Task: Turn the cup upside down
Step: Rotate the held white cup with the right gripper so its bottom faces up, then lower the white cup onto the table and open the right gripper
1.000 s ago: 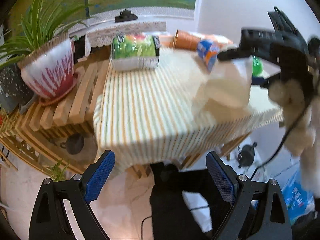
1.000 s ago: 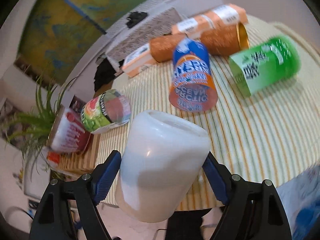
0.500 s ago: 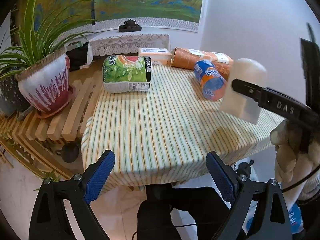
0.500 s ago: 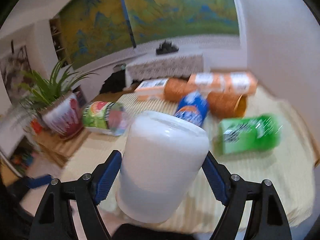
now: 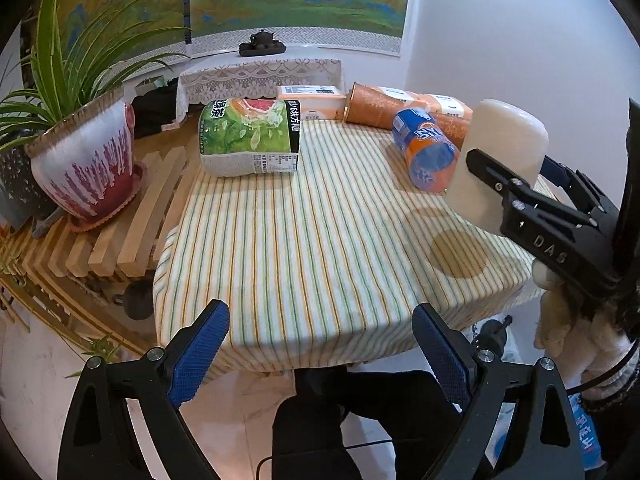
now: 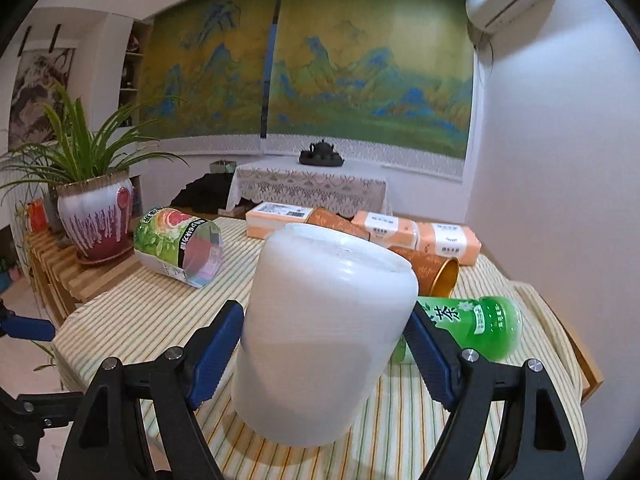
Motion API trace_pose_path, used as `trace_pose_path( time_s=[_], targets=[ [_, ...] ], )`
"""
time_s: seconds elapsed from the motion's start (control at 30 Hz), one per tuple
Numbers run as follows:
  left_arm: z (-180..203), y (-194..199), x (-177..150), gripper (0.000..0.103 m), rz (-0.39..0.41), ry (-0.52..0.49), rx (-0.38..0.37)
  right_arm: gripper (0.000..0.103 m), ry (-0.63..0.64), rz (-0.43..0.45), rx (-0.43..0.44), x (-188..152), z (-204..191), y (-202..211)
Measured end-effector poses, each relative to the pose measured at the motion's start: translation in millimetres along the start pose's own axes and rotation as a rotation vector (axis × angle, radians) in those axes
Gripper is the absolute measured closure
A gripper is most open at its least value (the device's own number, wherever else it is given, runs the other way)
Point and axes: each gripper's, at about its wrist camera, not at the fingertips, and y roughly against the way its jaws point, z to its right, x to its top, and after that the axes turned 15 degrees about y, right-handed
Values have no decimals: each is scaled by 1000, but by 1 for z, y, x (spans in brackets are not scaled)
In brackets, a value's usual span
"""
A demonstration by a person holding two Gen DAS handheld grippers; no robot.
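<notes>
My right gripper (image 6: 324, 344) is shut on a white translucent cup (image 6: 320, 332). The cup is upside down, closed base up and open rim down, held a little above the striped tablecloth (image 6: 132, 320). In the left wrist view the cup (image 5: 500, 160) hangs over the table's right side, with its round shadow on the cloth below, and the right gripper (image 5: 516, 184) clamps its sides. My left gripper (image 5: 320, 356) is open and empty, off the near edge of the table.
On the striped table (image 5: 300, 240) lie a green tea pack (image 5: 248, 140), a blue-orange can (image 5: 426, 154), orange tubes and boxes (image 5: 380, 104) and a green bottle (image 6: 476, 324). A potted plant (image 5: 84, 160) stands on a wooden slatted bench at the left.
The right gripper has turned the cup from tilted to base-up and levelled out over the table's right side. The left gripper has pulled back and steadied.
</notes>
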Motion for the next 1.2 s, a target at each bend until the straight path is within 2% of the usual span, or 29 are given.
trace_pose_path(
  time_s=[0.27,0.8,1.2],
  targets=[
    [1,-2,0,8,-7,4,0,26,74,51,-16,-9,-18,-10],
    [3,-7,-1,8,-23,3,-13,26,162,76,-68,-25,-37,-22],
    [0,1,-2,9,-11,11,-21,26,102,28,17,-18,-31,-15]
  ],
)
